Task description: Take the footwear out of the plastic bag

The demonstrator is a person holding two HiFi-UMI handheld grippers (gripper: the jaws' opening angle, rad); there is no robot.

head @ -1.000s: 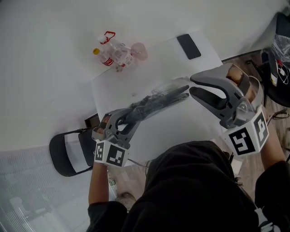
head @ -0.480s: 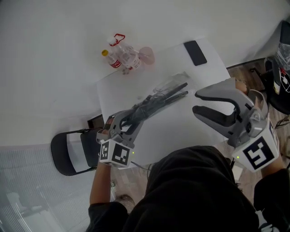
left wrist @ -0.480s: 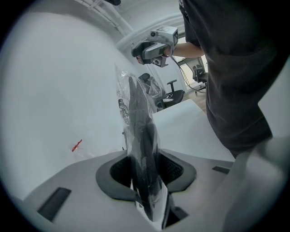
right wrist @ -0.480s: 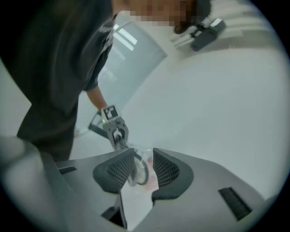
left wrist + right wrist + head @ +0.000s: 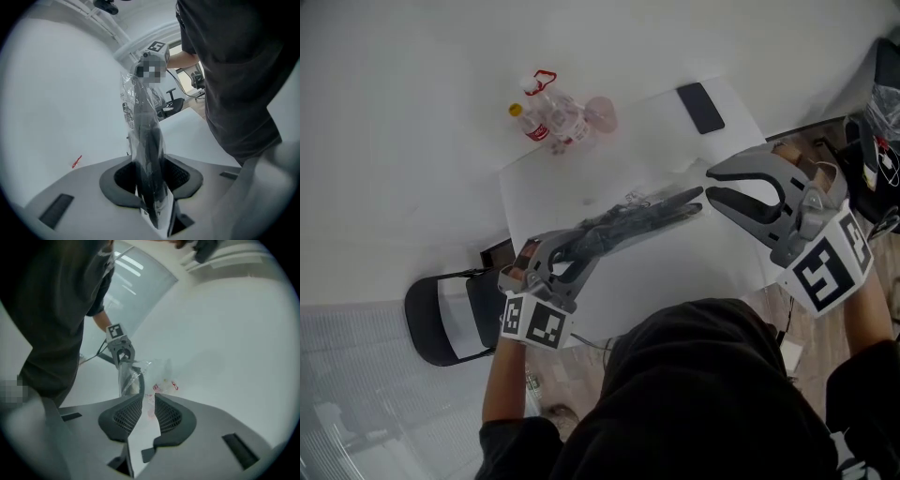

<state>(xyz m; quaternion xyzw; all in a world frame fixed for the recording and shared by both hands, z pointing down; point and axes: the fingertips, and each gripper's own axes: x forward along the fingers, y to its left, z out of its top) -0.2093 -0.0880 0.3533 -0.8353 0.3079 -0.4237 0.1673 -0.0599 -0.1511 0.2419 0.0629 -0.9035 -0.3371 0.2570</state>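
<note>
Footwear (image 5: pixel 614 227), dark and slim, sits inside the clear plastic bag (image 5: pixel 661 202), stretched over the white table (image 5: pixel 675 272). The left gripper (image 5: pixel 151 182) is clamped on the bag's near left end, pads pressing plastic and shoe, and slants downward toward the far right. The right gripper (image 5: pixel 711 185) reaches in from the right, its tips just beside the bag's far end. Its jaws have just been closing to a narrow gap, with nothing between them.
</note>
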